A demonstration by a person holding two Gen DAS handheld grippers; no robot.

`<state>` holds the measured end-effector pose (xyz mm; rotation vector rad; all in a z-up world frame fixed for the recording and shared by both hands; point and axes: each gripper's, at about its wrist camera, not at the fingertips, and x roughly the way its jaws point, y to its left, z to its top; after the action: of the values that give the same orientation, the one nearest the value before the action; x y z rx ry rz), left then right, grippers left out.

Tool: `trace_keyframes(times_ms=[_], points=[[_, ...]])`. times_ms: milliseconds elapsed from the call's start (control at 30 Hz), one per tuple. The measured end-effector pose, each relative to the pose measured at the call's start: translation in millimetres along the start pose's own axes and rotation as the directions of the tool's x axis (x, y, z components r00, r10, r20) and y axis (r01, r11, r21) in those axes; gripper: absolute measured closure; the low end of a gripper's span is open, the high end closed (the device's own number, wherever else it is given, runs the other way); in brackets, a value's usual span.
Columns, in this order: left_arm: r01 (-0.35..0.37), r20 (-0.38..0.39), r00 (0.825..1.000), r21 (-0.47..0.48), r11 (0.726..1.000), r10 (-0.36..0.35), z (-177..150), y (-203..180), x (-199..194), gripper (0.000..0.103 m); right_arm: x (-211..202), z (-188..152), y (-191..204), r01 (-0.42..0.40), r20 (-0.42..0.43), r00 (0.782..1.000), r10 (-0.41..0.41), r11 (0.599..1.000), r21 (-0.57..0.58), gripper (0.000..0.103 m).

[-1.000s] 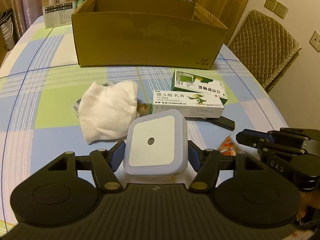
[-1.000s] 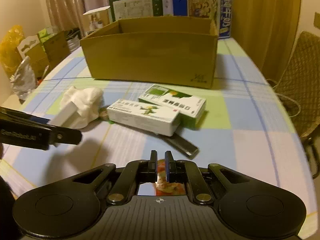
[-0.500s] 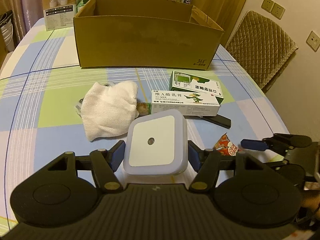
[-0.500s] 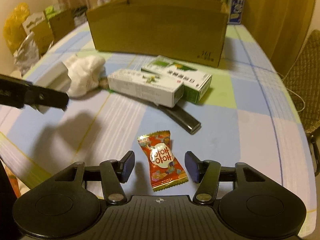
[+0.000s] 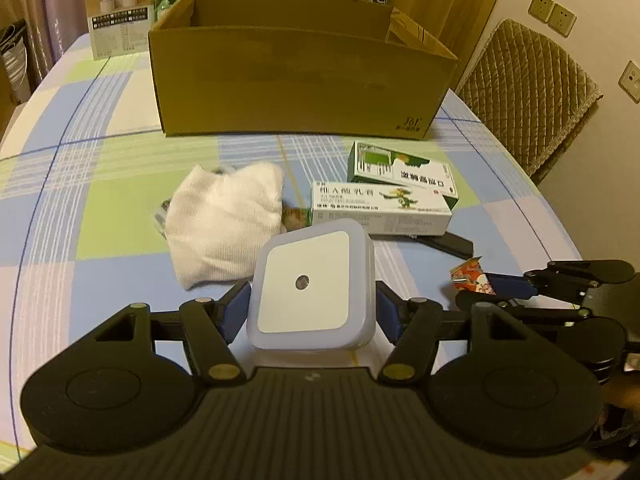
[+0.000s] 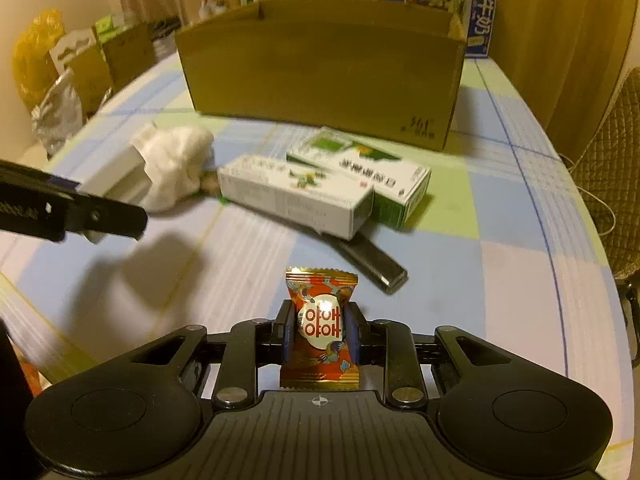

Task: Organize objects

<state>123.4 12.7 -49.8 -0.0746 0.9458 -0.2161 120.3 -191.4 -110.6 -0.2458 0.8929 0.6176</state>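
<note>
My left gripper (image 5: pixel 311 305) is shut on a white square night light (image 5: pixel 308 280), held low over the checked tablecloth (image 5: pixel 120 280). Ahead of it lie a white cloth (image 5: pixel 224 216), a white medicine box (image 5: pixel 380 208), a green medicine box (image 5: pixel 400 168) and a black stapler (image 5: pixel 448 242). Behind them stands an open cardboard box (image 5: pixel 296 64). My right gripper (image 6: pixel 319 330) is shut on a red candy wrapper (image 6: pixel 321 284), which stands upright between the pads. The left wrist view shows that gripper (image 5: pixel 508 284) at the right with the candy (image 5: pixel 470 276).
Printed cartons (image 5: pixel 120 8) stand behind the cardboard box (image 6: pixel 320 68). A quilted chair (image 5: pixel 528 92) is off the table's right edge. Bags and boxes (image 6: pixel 60 72) sit beyond the left edge. The left gripper's arm (image 6: pixel 80 208) reaches in at the left.
The right gripper opened around the candy half a second ago and has now shut on it. The left gripper has kept the night light and drifted slightly.
</note>
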Motion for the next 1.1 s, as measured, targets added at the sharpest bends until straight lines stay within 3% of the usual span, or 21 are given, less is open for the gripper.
trace_keyframes(times_ms=[367,600,700,833,967,1100], points=[[0.008,0.059,0.998,0.035,0.999,-0.01,38.2,-4.3,-24.8,0.042,-34.7,52.2,-6.0,-0.071,0.088,0.994,0.066,0.996,0.055,0.08],[-0.006,0.132,0.991,0.094,0.996,-0.006,103.8,-0.8,-43.3,0.042,-56.6,115.4,-25.2,-0.099,0.167,0.982,0.087,0.993,0.064,0.08],[0.003,0.144,0.989,0.09,0.996,-0.016,141.6,7.3,-45.0,0.042,-60.9,153.4,-35.1,-0.115,0.184,0.978,0.1,0.991,0.07,0.08],[-0.038,0.176,0.984,0.136,0.99,0.014,197.0,9.7,-45.6,0.042,-63.5,211.8,-46.9,-0.107,0.221,0.971,0.095,0.993,0.045,0.08],[-0.084,0.188,0.981,0.158,0.984,0.054,238.1,15.4,-35.2,0.042,-53.2,258.5,-58.9,-0.09,0.235,0.969,0.077,0.995,0.042,0.08],[-0.103,0.167,0.983,0.158,0.982,0.076,258.6,23.1,-12.8,0.042,-28.6,285.4,-72.7,-0.102,0.21,0.974,0.084,0.992,0.075,0.08]])
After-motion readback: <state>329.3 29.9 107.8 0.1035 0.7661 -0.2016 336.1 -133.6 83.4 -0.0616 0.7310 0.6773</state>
